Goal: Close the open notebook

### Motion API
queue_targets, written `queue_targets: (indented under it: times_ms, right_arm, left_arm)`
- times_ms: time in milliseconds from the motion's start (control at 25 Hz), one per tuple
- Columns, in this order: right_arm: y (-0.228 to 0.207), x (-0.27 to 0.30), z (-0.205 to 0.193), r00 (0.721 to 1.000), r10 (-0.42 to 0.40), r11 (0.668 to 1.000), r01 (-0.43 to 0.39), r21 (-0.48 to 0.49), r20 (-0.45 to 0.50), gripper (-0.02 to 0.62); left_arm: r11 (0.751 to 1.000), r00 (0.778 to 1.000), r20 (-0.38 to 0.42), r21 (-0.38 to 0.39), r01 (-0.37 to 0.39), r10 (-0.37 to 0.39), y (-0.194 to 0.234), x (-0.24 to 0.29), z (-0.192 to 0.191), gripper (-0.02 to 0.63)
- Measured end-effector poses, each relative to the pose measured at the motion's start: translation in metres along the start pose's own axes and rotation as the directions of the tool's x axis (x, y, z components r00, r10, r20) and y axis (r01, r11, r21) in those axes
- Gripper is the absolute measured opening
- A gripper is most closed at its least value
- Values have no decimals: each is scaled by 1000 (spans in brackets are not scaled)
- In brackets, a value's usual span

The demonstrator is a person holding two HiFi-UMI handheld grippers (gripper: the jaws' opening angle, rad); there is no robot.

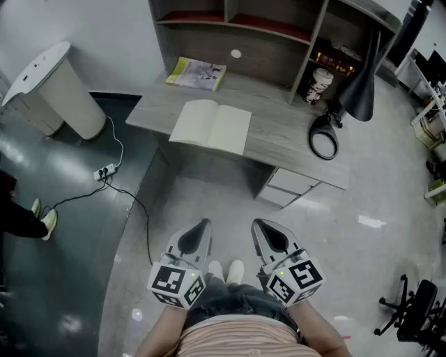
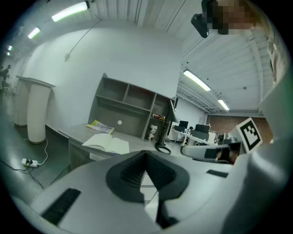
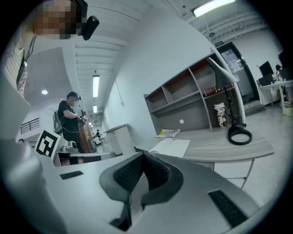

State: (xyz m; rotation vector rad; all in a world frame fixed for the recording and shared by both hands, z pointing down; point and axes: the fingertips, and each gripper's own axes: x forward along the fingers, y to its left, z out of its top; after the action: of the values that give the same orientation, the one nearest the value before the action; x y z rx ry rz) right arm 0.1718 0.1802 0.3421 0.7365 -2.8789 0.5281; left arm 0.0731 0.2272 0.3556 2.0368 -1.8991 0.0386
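Open notebook (image 1: 211, 126) lies by desk (image 1: 293, 150) edge, well apart from left tongs (image 1: 206, 223) and right tongs (image 1: 256, 223), both closed.

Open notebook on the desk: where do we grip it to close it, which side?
The notebook lies flat, its spine running away from the person. So probably take the right-hand page's outer edge from the right with the right gripper and fold it leftward.

Ceiling tubes (image 2: 68, 11) give even brightness, the floor (image 1: 369, 222) glints, gripper views warp and perhaps blur edgeward.
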Motion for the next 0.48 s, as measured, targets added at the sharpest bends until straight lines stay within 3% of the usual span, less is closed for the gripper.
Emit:
queue_targets:
  times_ms: [320, 480]
  right_arm:
    - [-9, -4, -1, 1000, 3, 1000, -3, 13, 8, 9]
    - [-15, -5, -6, 1000, 8, 998, -9, 66, 9, 9]
  left_arm:
    - [1000, 1000, 1, 3, -4, 4, -4, 6, -2, 11]
    - [1000, 1000, -7, 4, -9, 9, -4, 9, -4, 11]
